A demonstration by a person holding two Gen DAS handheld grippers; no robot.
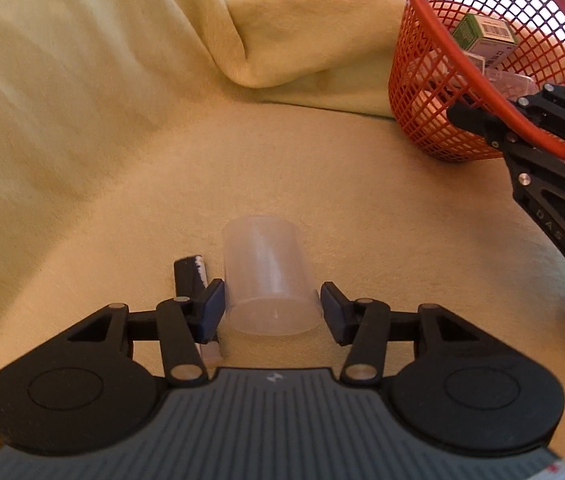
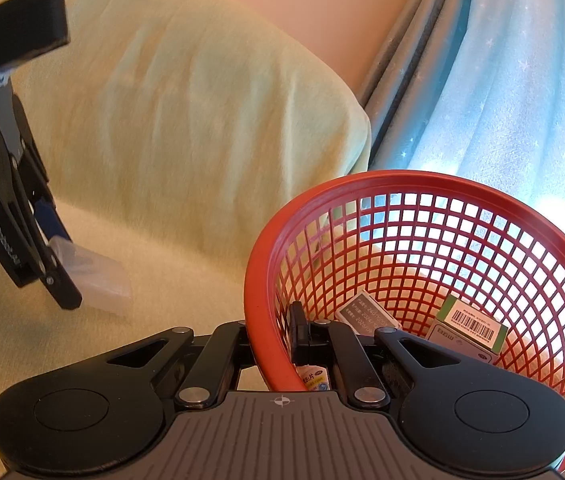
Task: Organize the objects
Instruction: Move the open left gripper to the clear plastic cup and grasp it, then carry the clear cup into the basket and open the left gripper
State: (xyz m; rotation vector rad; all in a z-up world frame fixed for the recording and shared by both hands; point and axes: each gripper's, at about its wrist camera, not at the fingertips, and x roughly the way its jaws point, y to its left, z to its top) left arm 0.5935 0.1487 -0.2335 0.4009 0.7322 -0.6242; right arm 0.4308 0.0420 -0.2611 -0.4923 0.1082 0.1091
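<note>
A translucent plastic cup (image 1: 270,276) lies on its side on the cream blanket (image 1: 382,208), its mouth toward the camera. My left gripper (image 1: 272,308) straddles the cup near its mouth. The left pad (image 1: 214,304) touches the cup; a thin gap shows at the right pad (image 1: 332,312), so it is open. In the right wrist view the left gripper (image 2: 60,260) angles down over the cup (image 2: 94,276). My right gripper (image 2: 300,336) is shut on the rim of the red mesh basket (image 2: 266,248). The left wrist view shows that grip from the side: right gripper (image 1: 510,128), basket (image 1: 414,92).
A thin black object with a white end (image 1: 194,276) lies beside the cup, partly under the left finger. The basket holds a green-and-white box (image 2: 470,328), a white packet (image 2: 362,314) and other small packs. A pale yellow pillow (image 2: 186,120) and blue curtains (image 2: 502,100) stand behind.
</note>
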